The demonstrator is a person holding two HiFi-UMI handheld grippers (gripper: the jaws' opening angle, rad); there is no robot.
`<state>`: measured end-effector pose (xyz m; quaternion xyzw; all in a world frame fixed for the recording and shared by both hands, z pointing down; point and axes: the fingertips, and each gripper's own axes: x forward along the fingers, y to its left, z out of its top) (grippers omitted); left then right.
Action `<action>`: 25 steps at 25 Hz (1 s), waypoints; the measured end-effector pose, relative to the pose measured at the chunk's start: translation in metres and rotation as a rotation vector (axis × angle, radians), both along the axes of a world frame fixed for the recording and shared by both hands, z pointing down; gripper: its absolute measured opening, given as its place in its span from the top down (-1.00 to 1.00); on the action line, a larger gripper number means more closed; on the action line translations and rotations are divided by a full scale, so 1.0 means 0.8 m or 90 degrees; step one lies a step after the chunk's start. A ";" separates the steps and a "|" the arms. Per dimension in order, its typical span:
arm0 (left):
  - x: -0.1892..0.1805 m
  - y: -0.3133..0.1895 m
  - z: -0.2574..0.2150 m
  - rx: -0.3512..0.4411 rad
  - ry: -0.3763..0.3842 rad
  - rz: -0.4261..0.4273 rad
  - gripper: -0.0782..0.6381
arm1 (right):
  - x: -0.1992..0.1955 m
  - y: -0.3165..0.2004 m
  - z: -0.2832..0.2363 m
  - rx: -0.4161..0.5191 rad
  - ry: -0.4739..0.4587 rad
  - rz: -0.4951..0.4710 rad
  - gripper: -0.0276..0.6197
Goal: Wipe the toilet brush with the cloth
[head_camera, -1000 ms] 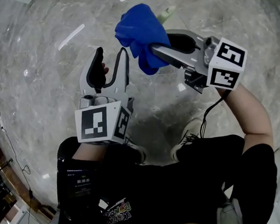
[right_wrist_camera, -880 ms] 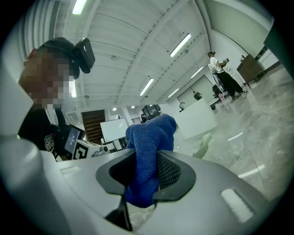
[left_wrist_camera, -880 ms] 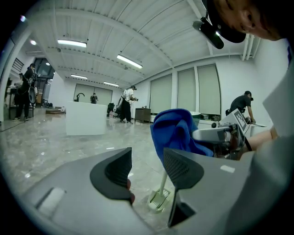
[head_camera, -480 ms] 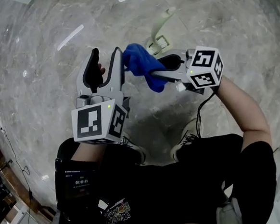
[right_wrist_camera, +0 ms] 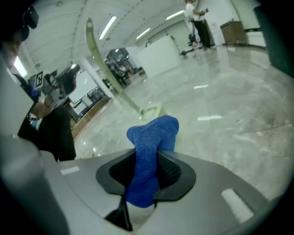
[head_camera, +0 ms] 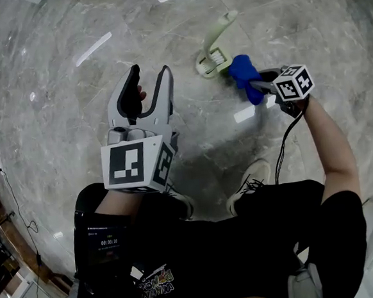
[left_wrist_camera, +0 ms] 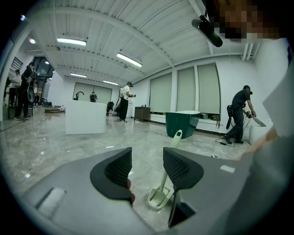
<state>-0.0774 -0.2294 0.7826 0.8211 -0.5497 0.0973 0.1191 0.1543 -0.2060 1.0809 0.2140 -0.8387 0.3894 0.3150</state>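
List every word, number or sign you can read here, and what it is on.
"00:00:10": small screen at the person's waist, faint.
Shirt print: coloured letters, too blurred to read.
Left cube and right cube: black-and-white squares, no letters.

Toilet brush (head_camera: pixel 217 43) (left_wrist_camera: pixel 167 170) (right_wrist_camera: pixel 151 110): pale green, one piece, with a flat ribbed foot resting on the grey marble floor (head_camera: pixel 72 90) and a slim, slightly curved handle rising from it at a lean.

Cloth (head_camera: pixel 244 76) (right_wrist_camera: pixel 149 151): deep blue, knitted texture, bunched into a thick fold. It is pinched between the jaws of my right gripper (right_wrist_camera: pixel 148 170), its rounded end sticking out past them. It hangs just beside the brush's foot; whether the two touch cannot be told.
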 end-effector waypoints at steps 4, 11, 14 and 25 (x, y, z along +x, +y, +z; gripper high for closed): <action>0.004 0.000 0.005 -0.005 -0.009 0.006 0.18 | 0.012 -0.076 -0.055 0.133 0.027 0.101 0.56; 0.003 -0.002 0.009 -0.013 -0.013 0.004 0.18 | -0.078 -0.085 -0.156 0.238 -0.035 -0.008 0.56; 0.004 -0.004 0.006 -0.012 -0.012 0.004 0.18 | -0.104 -0.074 -0.202 0.253 -0.109 -0.036 0.56; 0.011 -0.006 0.010 -0.012 -0.010 0.011 0.18 | -0.095 -0.085 -0.378 0.263 -0.410 0.067 0.56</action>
